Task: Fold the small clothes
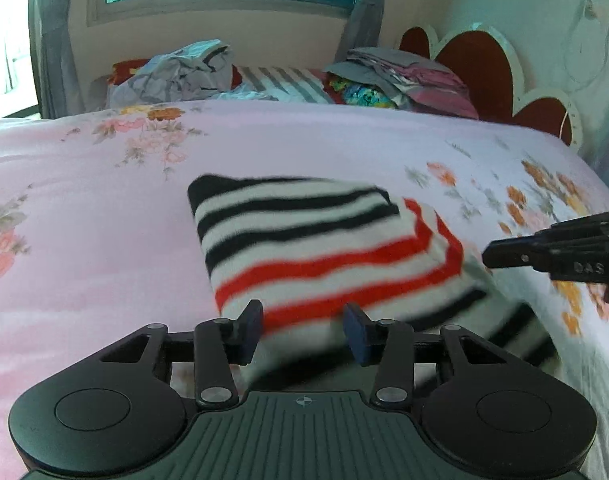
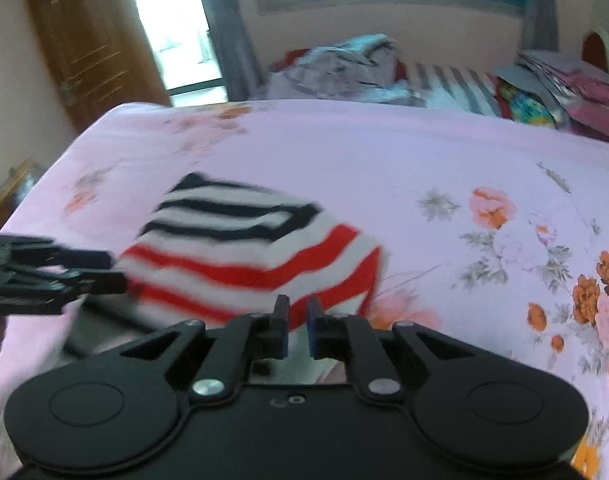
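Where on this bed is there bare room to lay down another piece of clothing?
Bare pink bedspread lies left of the striped garment, and between it and the far clothes heap. The garment's near edge is crowded by the left gripper and right gripper.

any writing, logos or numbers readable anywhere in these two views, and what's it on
"DAS" – embossed on the black body of the right gripper, seen in the left wrist view; it may be cut off at the frame edge.
A crosshair mark, no letters – on the ribbed body behind the left gripper.
No readable text on the striped garment or floral bedsheet.

"DAS" on the right hand-held gripper (image 1: 489, 258).
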Demonstrator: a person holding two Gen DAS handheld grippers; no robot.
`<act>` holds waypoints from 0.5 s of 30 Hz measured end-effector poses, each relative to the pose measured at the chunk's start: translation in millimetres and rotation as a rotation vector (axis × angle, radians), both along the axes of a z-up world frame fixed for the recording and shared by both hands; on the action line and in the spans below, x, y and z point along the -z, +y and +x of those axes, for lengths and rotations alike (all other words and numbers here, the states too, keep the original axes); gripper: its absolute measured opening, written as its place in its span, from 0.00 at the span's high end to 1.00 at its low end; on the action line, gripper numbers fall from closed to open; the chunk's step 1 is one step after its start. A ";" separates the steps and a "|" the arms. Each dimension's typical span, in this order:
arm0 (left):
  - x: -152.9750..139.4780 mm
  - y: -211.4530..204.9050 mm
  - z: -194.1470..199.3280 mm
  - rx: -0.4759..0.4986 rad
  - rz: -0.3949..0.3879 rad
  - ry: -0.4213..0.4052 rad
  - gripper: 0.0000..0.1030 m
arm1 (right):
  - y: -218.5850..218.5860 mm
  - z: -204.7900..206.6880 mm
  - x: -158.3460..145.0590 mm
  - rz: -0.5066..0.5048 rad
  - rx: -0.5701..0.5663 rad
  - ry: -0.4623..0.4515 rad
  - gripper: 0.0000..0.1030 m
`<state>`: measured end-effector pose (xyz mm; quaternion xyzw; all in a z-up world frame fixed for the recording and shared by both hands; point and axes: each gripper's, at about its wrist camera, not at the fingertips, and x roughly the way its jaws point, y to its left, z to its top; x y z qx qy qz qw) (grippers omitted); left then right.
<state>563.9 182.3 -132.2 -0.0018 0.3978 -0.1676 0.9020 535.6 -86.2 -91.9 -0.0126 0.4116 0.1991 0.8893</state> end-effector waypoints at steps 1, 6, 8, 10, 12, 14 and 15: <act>0.2 -0.6 -8.6 0.012 -0.004 0.006 0.57 | 3.2 -9.7 0.0 -0.009 -0.016 0.003 0.92; 8.1 -7.8 -31.8 0.023 0.051 -0.001 0.57 | 11.6 -23.7 16.7 -0.116 -0.039 0.035 0.95; 10.1 -7.7 -29.8 0.020 0.044 0.000 0.57 | 11.3 -22.6 22.0 -0.135 -0.025 0.048 0.99; 12.1 -7.0 -28.7 0.019 0.038 0.004 0.57 | 10.5 -19.3 25.6 -0.149 -0.015 0.069 0.99; 13.2 -6.4 -32.0 0.015 0.035 0.000 0.57 | 10.9 -20.6 27.0 -0.154 -0.016 0.078 1.00; 15.3 -6.4 -36.4 0.008 0.038 -0.009 0.58 | 11.4 -19.8 29.6 -0.155 -0.014 0.083 1.00; 14.6 -5.7 -38.2 0.001 0.039 -0.009 0.58 | 12.3 -19.7 29.8 -0.158 -0.014 0.083 1.00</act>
